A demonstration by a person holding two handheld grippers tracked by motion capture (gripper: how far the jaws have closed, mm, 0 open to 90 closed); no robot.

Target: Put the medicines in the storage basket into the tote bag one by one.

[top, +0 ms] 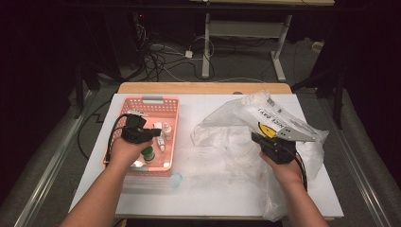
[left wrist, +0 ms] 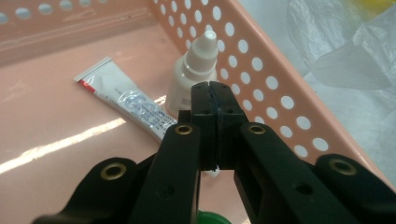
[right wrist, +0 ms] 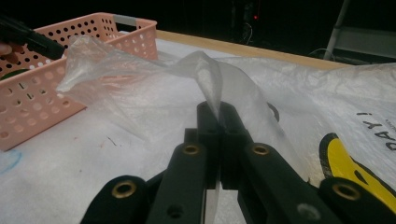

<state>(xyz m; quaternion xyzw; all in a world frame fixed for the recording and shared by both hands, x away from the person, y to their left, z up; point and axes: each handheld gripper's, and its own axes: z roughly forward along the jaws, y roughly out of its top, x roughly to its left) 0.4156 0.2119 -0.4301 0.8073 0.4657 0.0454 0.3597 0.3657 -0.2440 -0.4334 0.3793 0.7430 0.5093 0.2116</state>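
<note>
My left gripper [top: 158,133] is inside the pink perforated basket [top: 142,101], its jaws shut with nothing between them [left wrist: 215,91]. Just past its tips stands a white dropper bottle [left wrist: 196,70], also seen from above [top: 167,128]. A white tube [left wrist: 126,102] lies flat on the basket floor beside it. A green-capped bottle [top: 149,153] lies under the hand. My right gripper [top: 256,137] is shut on a fold of the clear plastic bag [top: 227,127]. The film [right wrist: 140,79] rises from between the jaws [right wrist: 220,112]. The bag carries a yellow and black print [right wrist: 345,163].
The table wears a white cover [top: 213,189] with a wooden edge [top: 203,88] at the back. A small clear round object [top: 175,180] lies in front of the basket. Cables and desk legs [top: 205,52] stand on the floor beyond.
</note>
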